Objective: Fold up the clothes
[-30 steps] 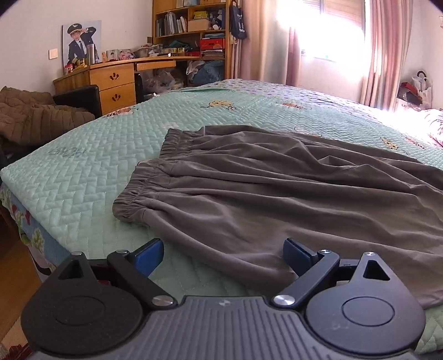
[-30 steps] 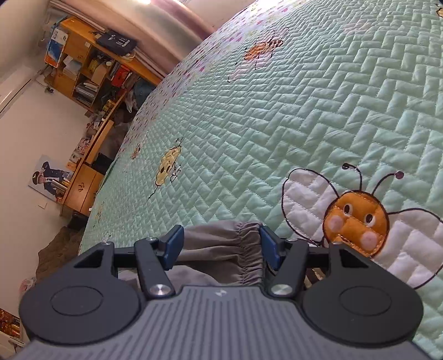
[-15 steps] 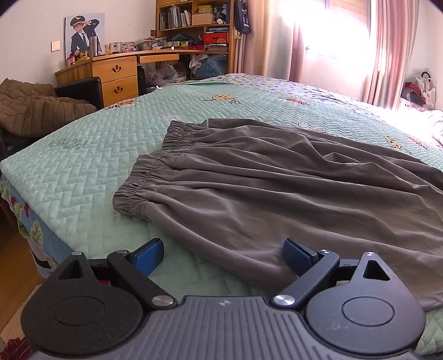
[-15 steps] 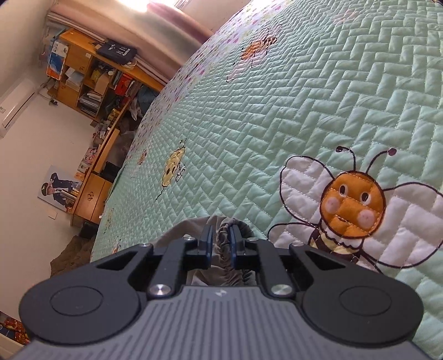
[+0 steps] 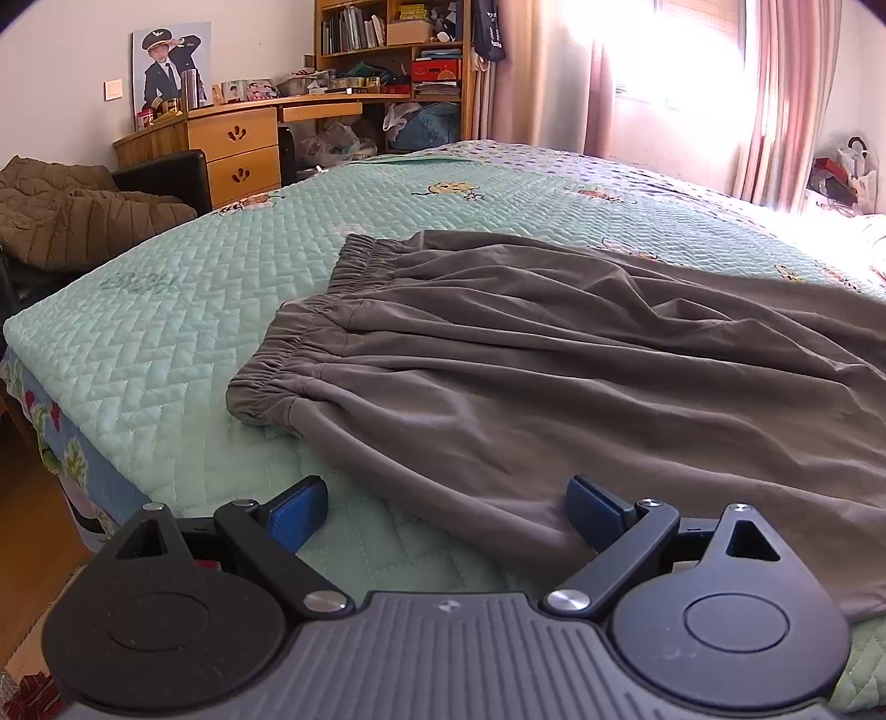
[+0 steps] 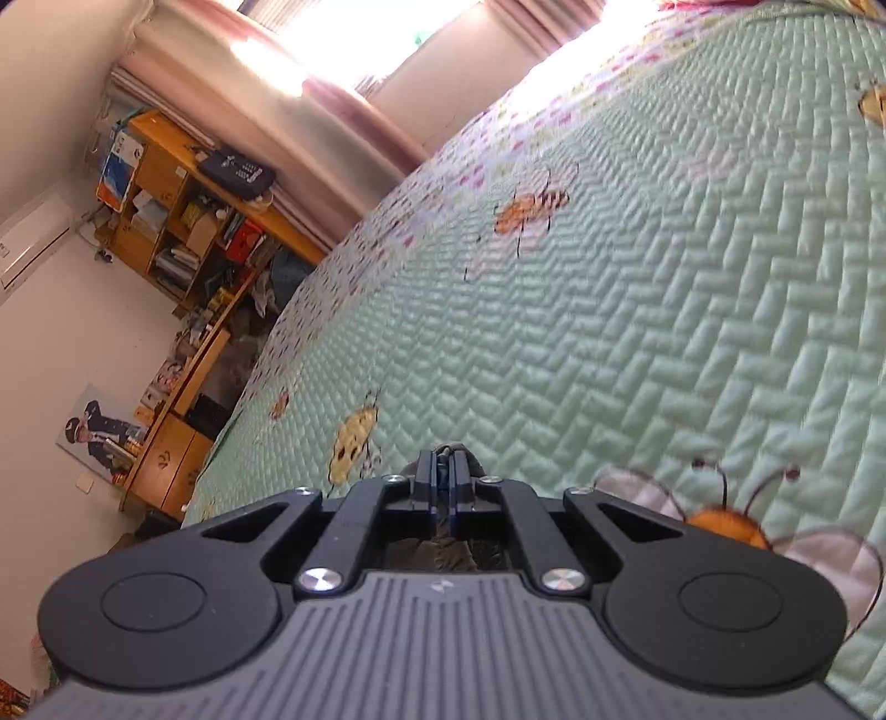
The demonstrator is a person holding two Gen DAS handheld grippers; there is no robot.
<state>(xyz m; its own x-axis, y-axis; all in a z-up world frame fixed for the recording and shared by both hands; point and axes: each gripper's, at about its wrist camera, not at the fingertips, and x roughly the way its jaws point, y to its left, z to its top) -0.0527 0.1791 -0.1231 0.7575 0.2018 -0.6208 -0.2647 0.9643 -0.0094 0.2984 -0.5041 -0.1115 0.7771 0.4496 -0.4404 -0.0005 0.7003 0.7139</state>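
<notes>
The grey trousers (image 5: pixel 554 376) lie spread on the bed (image 5: pixel 166 343). The left gripper (image 5: pixel 443 501) has its jaws wide apart, the trousers' near edge between them. The right gripper (image 6: pixel 443 484) jaws are pinched on bunched grey cloth

mint quilted bedspread (image 5: pixel 166 332) w/ bee patches (image 6: pixel 725 526) filling frame centre; wooden desk (image 5: pixel 232 144) & bookshelf (image 5: pixel 387 50) sitting upper left, brown blanket (image 5: pixel 72 216) lying far left, pink curtains (image 5: pixel 775 99) hanging upper right.
</notes>
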